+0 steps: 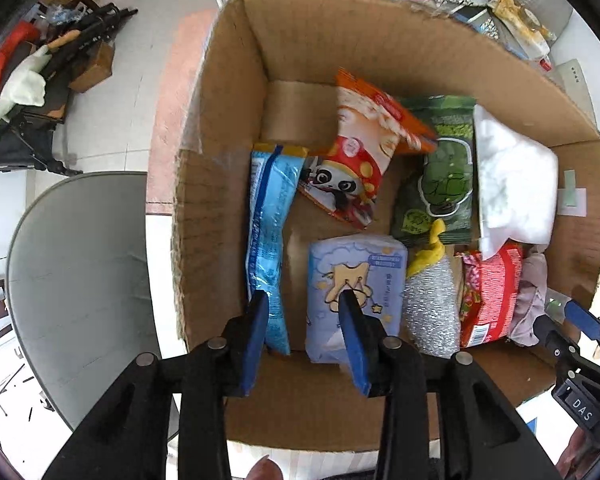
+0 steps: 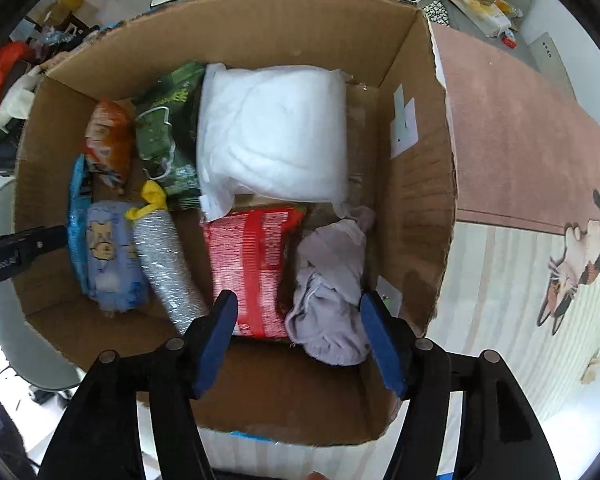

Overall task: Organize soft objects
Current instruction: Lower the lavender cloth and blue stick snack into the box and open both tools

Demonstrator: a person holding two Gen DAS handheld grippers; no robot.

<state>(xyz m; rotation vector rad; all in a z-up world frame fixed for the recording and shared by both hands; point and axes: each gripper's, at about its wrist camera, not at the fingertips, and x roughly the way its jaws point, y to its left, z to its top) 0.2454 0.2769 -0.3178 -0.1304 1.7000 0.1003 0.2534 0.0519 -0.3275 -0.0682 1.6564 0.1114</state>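
An open cardboard box [image 1: 228, 80] [image 2: 420, 208] holds soft packs. Inside lie a blue snack bag [image 1: 270, 232], a pale blue tissue pack [image 1: 354, 276] [image 2: 110, 252], an orange panda bag [image 1: 360, 152], a green bag [image 1: 440, 176] [image 2: 168, 136], a silver scrubber with a yellow tie [image 1: 430, 304] [image 2: 168, 264], a red pack [image 1: 490, 292] [image 2: 256, 268], a white wadding pack [image 1: 512, 184] [image 2: 276, 136] and a lilac cloth [image 2: 332, 288]. My left gripper [image 1: 304, 308] is open and empty above the tissue pack. My right gripper [image 2: 296, 312] is open and empty over the red pack and the cloth.
A grey round chair [image 1: 80, 280] stands left of the box. Bags, black stands and clutter [image 1: 60, 52] lie on the tiled floor at the far left. A pink mat [image 2: 520, 128] with a cat picture [image 2: 572, 264] lies right of the box.
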